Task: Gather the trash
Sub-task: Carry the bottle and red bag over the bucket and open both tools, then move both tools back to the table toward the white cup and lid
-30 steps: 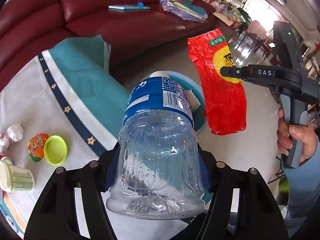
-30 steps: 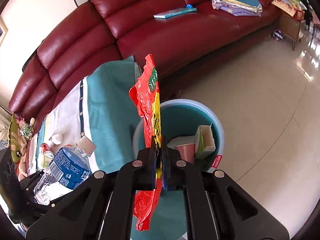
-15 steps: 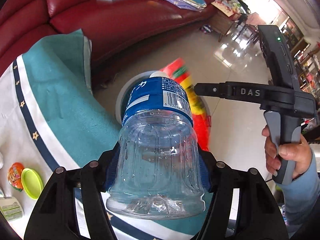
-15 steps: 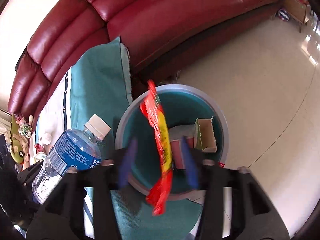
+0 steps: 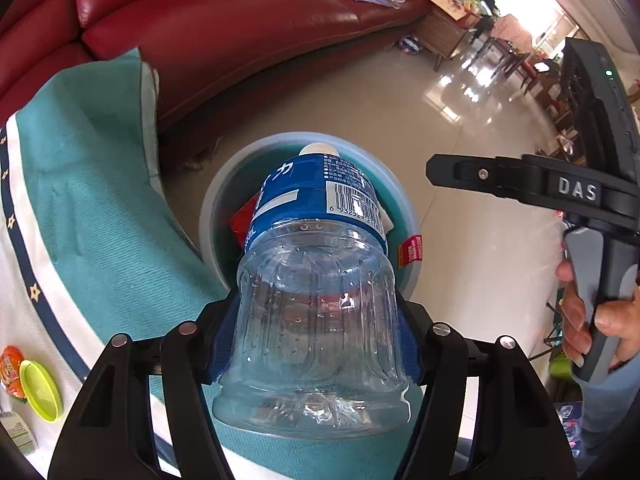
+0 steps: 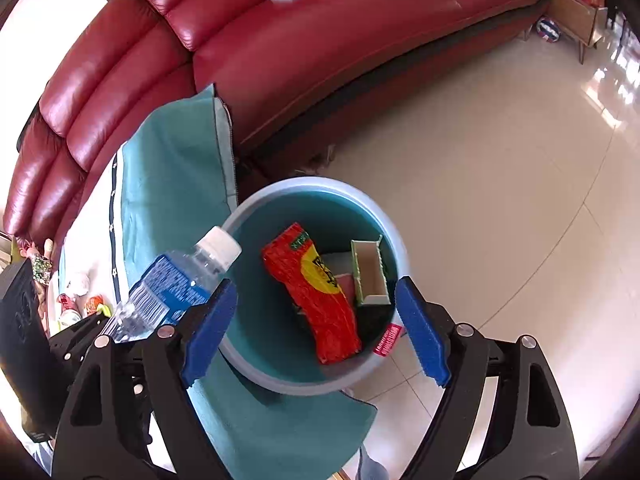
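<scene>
Two grippers work over one bin. The left gripper [image 5: 316, 344] is clamped on the lower body of a clear plastic bottle [image 5: 316, 320], its blue pads pressed against both sides; the bottle points forward away from it, blue label and white cap tilted out over the bin [image 5: 212, 216] that sits just ahead and below. From the right wrist view the same bottle [image 6: 176, 288] comes in from the left of the right gripper [image 6: 316, 332], its cap above the bin's near-left rim [image 6: 248, 208].

The right gripper's jaws stand wide apart, holding nothing, with one blue pad on each side of the bin's opening. Directly ahead between them, inside the bin, lies a red and yellow snack wrapper [image 6: 316, 296], leaning against the inner wall. Just right of the wrapper is an open green and white carton [image 6: 370, 276]. A small red tag [image 6: 387, 340] hangs on the bin's outer wall beside the right pad.

Left of both grippers spreads a teal and white cloth [image 5: 80, 184] with a navy star stripe; on it, at the far left of the left gripper, lie a lime green lid [image 5: 40, 386] and an orange packet [image 5: 10, 368] touching it. Beyond the bin runs a dark red leather sofa [image 6: 280, 48] on a glossy tiled floor [image 6: 500, 184].
</scene>
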A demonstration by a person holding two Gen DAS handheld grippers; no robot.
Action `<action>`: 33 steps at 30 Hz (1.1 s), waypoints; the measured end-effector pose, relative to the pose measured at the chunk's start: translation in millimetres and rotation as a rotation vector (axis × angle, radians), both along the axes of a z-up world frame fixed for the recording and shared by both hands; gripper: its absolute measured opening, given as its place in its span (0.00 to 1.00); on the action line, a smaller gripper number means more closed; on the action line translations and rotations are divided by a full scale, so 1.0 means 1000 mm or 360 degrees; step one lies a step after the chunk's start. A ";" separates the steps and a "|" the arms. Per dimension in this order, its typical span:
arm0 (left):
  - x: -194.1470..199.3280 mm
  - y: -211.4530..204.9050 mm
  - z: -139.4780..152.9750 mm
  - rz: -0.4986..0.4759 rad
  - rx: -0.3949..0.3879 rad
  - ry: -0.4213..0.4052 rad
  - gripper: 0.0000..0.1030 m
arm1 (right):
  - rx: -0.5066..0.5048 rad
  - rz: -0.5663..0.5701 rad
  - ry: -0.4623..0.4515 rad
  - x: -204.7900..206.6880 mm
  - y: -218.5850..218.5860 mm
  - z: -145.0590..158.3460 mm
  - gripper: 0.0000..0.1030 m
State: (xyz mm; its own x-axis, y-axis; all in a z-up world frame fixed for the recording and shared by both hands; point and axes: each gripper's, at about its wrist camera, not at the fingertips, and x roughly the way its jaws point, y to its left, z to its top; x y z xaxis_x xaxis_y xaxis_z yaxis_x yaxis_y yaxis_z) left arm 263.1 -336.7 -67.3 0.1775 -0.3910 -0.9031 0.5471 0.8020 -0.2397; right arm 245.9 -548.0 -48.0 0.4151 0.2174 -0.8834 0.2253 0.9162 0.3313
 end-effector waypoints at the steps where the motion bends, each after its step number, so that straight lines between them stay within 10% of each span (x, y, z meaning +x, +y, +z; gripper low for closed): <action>1: 0.002 -0.003 -0.001 -0.0001 0.0010 0.0003 0.64 | -0.0006 -0.0005 0.0002 -0.001 -0.002 0.001 0.75; 8: 0.004 -0.003 0.003 0.0061 -0.0001 -0.0045 0.86 | -0.0024 -0.0019 0.0022 -0.004 0.000 0.001 0.75; 33: -0.033 0.060 0.026 0.0176 -0.0062 -0.0078 0.95 | -0.0147 0.0023 0.0063 -0.033 0.059 0.026 0.85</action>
